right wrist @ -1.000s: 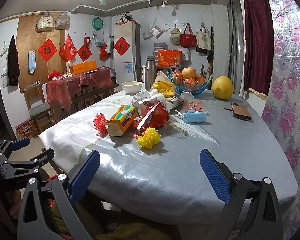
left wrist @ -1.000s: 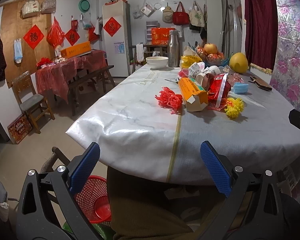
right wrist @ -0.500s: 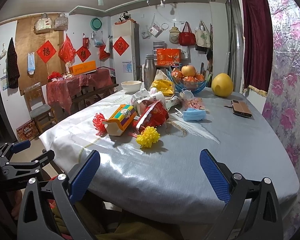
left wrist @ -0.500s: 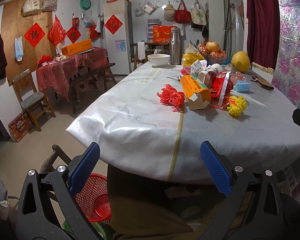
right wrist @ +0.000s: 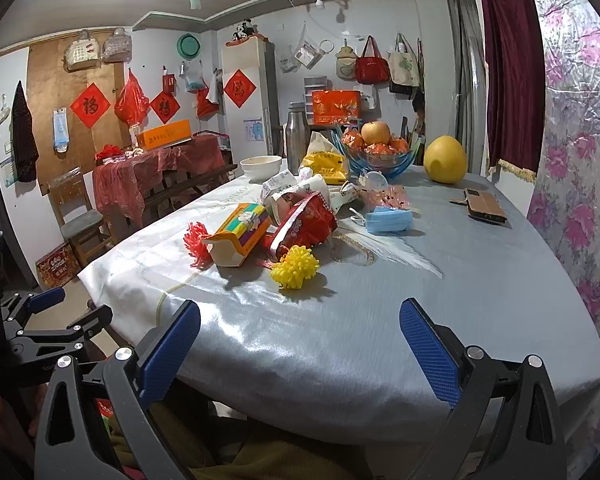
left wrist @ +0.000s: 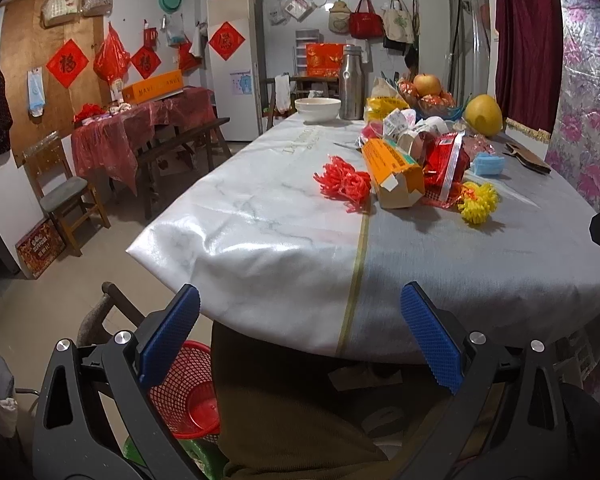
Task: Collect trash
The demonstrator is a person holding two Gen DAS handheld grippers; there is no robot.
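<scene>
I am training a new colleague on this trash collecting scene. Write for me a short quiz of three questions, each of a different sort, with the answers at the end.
1. True or false: the left gripper holds a piece of trash.
2. Which item lies nearest the table's front edge in the right wrist view?
A. blue face mask
B. yellow pompom
C. white bowl
3. Fill in: the red mesh basket stands on the ____, below the table edge.

Key
1. False; both the left gripper and the right gripper are open and hold nothing.
2. B
3. floor
</scene>
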